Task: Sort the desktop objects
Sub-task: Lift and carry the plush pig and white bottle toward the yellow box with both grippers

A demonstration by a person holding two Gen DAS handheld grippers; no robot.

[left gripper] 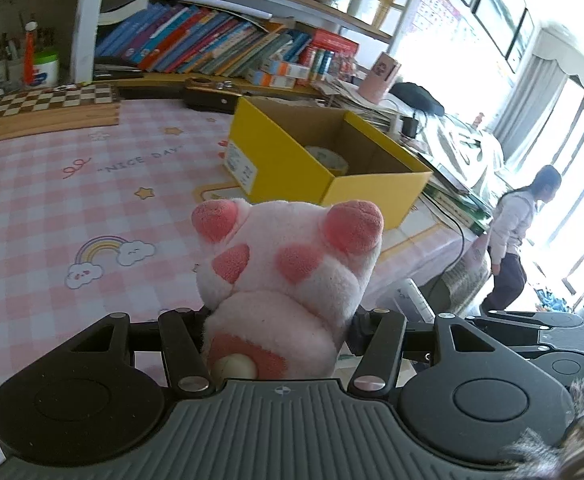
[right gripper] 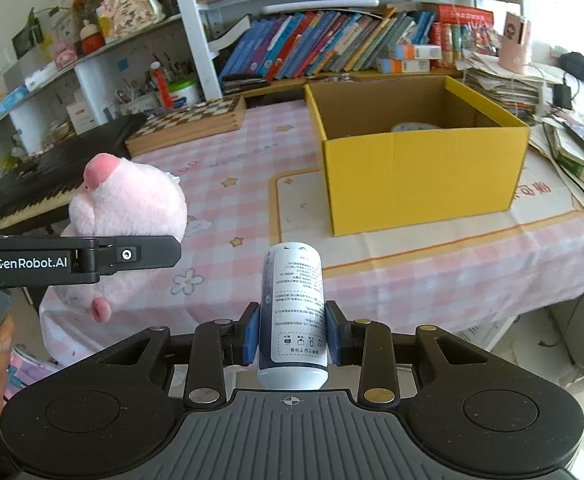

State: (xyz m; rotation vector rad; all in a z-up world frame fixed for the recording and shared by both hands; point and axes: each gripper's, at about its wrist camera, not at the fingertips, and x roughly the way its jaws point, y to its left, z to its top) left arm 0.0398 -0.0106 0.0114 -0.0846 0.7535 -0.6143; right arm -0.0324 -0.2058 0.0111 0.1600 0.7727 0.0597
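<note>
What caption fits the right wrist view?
Right gripper holding a white bottle before the yellow box; pink plush at left.

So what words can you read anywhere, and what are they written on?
"GenRobot.AI": side of the left gripper.
"NICE DAY": pink checked tablecloth.
White bottle held in the right gripper: printed text too small to read.
Yellow box sticker, book spines: blurred, unreadable.
</note>
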